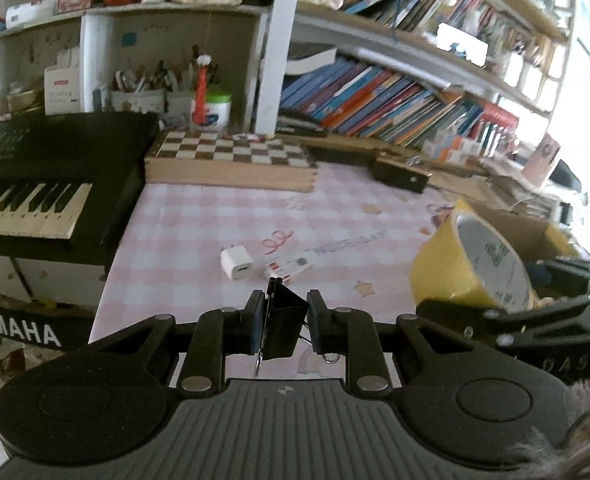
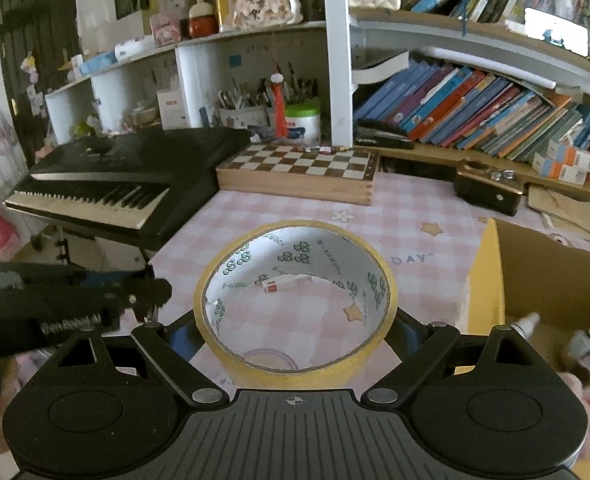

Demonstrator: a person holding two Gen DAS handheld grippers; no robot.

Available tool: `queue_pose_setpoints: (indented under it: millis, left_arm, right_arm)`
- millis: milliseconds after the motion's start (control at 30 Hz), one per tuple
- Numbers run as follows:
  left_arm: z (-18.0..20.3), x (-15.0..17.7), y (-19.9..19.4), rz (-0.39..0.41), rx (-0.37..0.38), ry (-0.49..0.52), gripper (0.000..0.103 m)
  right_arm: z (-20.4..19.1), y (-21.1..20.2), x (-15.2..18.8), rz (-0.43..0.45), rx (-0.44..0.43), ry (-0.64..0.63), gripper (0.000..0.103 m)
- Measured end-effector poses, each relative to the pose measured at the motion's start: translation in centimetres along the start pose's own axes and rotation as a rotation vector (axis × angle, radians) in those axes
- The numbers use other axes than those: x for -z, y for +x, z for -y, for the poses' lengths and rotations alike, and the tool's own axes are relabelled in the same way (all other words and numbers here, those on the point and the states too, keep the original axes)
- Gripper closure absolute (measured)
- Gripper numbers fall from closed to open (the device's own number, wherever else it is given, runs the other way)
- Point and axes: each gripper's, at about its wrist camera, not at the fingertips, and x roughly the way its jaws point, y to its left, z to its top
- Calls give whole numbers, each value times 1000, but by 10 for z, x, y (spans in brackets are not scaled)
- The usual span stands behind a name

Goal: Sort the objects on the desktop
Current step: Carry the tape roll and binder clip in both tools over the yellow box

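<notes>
My left gripper (image 1: 282,322) is shut on a black binder clip (image 1: 281,320) and holds it above the pink checked tablecloth (image 1: 199,224). My right gripper (image 2: 295,320) is shut on a yellow tape roll (image 2: 295,368), which also shows at the right of the left wrist view (image 1: 447,272). A white charger cube (image 1: 235,264) and a small red-and-white eraser (image 1: 289,266) lie on the cloth ahead of the left gripper. The eraser shows through the roll in the right wrist view (image 2: 283,282). A cardboard box (image 2: 535,276) stands open at the right with small items inside.
A black keyboard (image 1: 47,184) fills the left side. A wooden chessboard box (image 1: 231,160) lies at the back, with a dark wooden case (image 2: 487,192) to its right. Bookshelves and pen cups (image 2: 251,114) stand behind. The left gripper shows at the left of the right wrist view (image 2: 75,300).
</notes>
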Motion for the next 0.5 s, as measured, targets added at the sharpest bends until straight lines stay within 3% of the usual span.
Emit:
queue_pose_setpoints:
  millis: [500]
  left_arm:
    - [22, 35, -58, 2, 91, 32, 83]
  right_arm:
    - [-11, -62, 50, -13, 70, 65, 11]
